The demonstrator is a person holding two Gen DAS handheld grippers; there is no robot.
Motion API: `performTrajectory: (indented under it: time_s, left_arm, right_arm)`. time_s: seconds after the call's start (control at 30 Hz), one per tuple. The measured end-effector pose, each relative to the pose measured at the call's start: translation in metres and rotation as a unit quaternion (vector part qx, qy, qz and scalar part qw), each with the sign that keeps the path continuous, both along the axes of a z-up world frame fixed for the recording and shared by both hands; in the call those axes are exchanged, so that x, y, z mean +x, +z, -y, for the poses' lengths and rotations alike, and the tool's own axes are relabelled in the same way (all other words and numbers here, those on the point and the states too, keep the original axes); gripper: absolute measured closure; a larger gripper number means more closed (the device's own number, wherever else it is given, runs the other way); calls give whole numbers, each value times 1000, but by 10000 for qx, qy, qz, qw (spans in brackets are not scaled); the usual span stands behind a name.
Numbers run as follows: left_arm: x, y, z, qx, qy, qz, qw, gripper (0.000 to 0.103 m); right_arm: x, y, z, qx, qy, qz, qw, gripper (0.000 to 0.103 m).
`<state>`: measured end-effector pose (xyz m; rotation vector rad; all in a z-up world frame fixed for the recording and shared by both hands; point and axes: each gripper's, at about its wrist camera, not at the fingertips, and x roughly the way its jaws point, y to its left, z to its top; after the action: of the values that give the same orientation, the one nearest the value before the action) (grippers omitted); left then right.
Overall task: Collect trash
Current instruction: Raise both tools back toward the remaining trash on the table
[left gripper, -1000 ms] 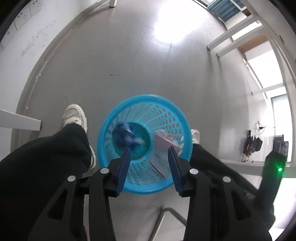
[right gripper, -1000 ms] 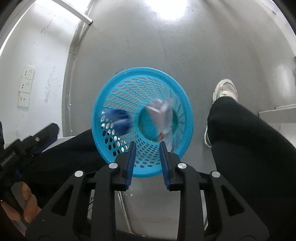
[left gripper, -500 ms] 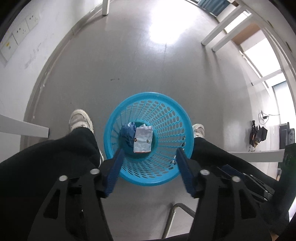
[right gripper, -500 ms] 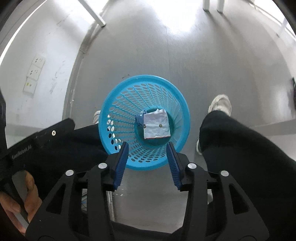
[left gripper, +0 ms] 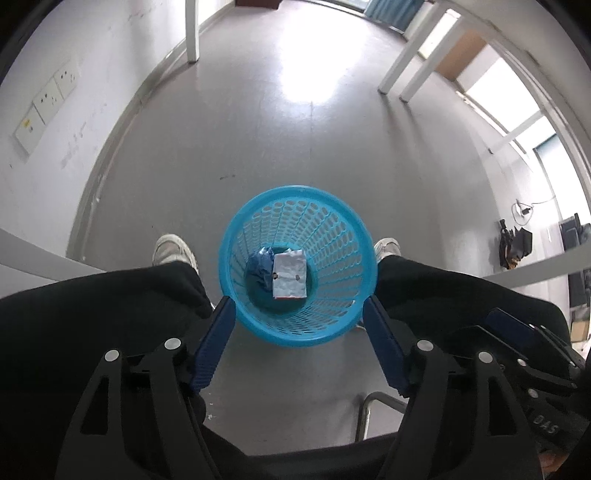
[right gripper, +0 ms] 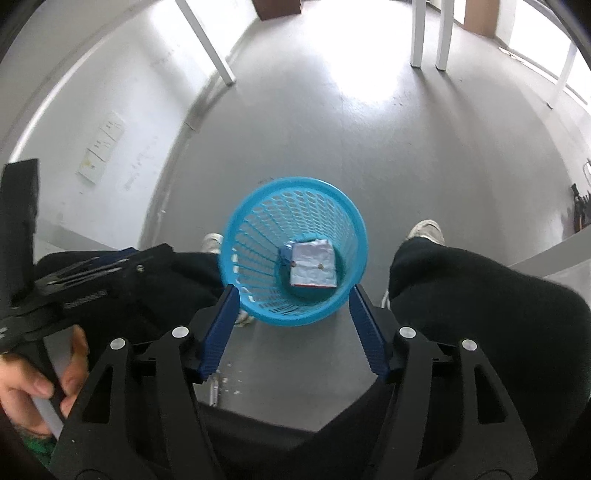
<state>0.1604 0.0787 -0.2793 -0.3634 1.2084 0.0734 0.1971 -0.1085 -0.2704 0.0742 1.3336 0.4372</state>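
A blue perforated wastebasket [left gripper: 343,236] stands on the grey floor between the person's legs; it also shows in the right wrist view [right gripper: 258,229]. At its bottom lie a silver foil wrapper [left gripper: 289,274] and a crumpled blue wrapper [left gripper: 260,266]; both also show in the right wrist view, silver [right gripper: 312,268] and blue [right gripper: 285,255]. My left gripper [left gripper: 297,308] is open and empty, well above the basket. My right gripper [right gripper: 293,295] is open and empty, also high above it.
The person's black-trousered legs [left gripper: 110,314] and white shoes [left gripper: 171,249] flank the basket. White table legs [left gripper: 192,33] stand at the far side of the floor. A wall with sockets [left gripper: 48,99] is on the left. A metal chair frame [left gripper: 369,410] is below.
The two wrappers fell from the grippers and settled at the basket's bottom. Both grippers opened wider and rose away from the basket.
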Motion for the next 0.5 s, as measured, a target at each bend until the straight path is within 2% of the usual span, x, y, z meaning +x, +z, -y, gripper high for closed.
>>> performTrajectory:
  time_s: [0.13,0.23,0.37,0.5]
  left_arm:
    - [-17,17,7,171,-60,268,9995,20]
    - [-30,27,14,375,-108,370,9986,18]
    - [-47,49,22,671,-238,663,9953,7]
    - [-64,70,24,784,-339,958,9917,6]
  right_arm:
    - [-15,28,8,42,58,392,9992,40]
    - [-25,48,15,109,58,626,9980,38]
    - [-36,69,29,434,29,659,9969,34]
    - [-50,97,42,498,-15,1007,9937,28]
